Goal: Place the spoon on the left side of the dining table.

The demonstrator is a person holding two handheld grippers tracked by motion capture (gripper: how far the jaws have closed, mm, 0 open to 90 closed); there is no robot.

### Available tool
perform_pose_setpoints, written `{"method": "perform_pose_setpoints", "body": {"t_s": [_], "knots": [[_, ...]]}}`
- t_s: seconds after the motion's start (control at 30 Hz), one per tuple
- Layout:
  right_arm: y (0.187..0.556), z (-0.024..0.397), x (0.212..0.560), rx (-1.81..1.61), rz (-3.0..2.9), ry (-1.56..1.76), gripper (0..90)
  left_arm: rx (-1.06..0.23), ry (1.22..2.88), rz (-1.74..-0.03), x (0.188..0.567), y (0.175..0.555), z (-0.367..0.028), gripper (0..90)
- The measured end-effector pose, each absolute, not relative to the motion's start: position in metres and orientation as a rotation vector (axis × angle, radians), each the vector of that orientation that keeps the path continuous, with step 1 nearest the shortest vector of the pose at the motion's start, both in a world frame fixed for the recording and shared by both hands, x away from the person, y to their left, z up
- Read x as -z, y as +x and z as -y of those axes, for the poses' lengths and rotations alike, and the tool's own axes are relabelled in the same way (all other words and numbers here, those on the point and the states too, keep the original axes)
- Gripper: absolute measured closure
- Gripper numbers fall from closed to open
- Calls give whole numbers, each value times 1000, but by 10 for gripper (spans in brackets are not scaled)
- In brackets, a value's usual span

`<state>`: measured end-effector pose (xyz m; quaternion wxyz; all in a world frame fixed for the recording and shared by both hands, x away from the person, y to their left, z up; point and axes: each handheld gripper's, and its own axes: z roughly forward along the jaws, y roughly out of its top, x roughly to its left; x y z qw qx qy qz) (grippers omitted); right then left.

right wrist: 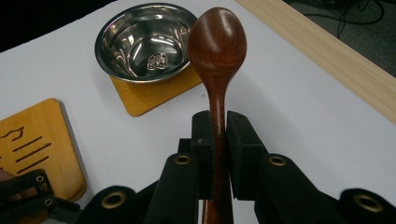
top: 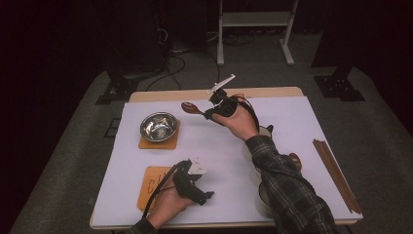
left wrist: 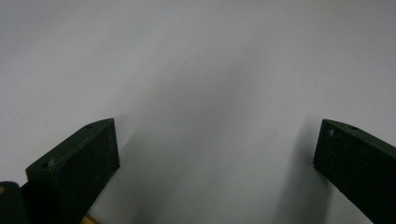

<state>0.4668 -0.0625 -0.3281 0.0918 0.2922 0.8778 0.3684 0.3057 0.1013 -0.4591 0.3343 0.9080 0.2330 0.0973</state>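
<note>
- High view, nearest the person: the left tongs (top: 203, 195) sit low over the white sheet (top: 224, 151) at the near edge of the tabletop (top: 195, 93), held in the left hand (top: 168, 204).
- Left gripper view: its two black jaws stand wide apart, let go, with nothing between them, just the bare white sheet (left wrist: 210, 70) below.
- Just to the left of that hand lies a flat wooden board with cut marks (top: 152, 184), also seen in the right gripper view (right wrist: 35, 140).
- On the right side, under the checked sleeve (top: 287, 190), there are white dishes, partly hidden, so I cannot tell what kind.
- Near the right edge lies a bundle of thin brown sticks (top: 337, 174).
- Farther back on the left, a shiny metal bowl (top: 159, 126) sits on a square wooden coaster (top: 168, 144).
- Farthest back, the right tongs (top: 209, 113) are up in the air, clenched on the handle of a wooden spoon (top: 192, 108).
- Right gripper view: the wooden spoon (right wrist: 217, 51) stands squeezed between the jaws, its round end pointing toward the metal bowl (right wrist: 145, 42), not touching it.
</note>
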Motion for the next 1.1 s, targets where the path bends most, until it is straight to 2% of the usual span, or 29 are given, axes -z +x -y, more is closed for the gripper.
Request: {"method": "perform_pose_setpoints", "body": {"t_s": [1.1], "knots": [[479,4,341,-1077,-2691,805,812,-254,2365,-610,459,306,-101,0]]}}
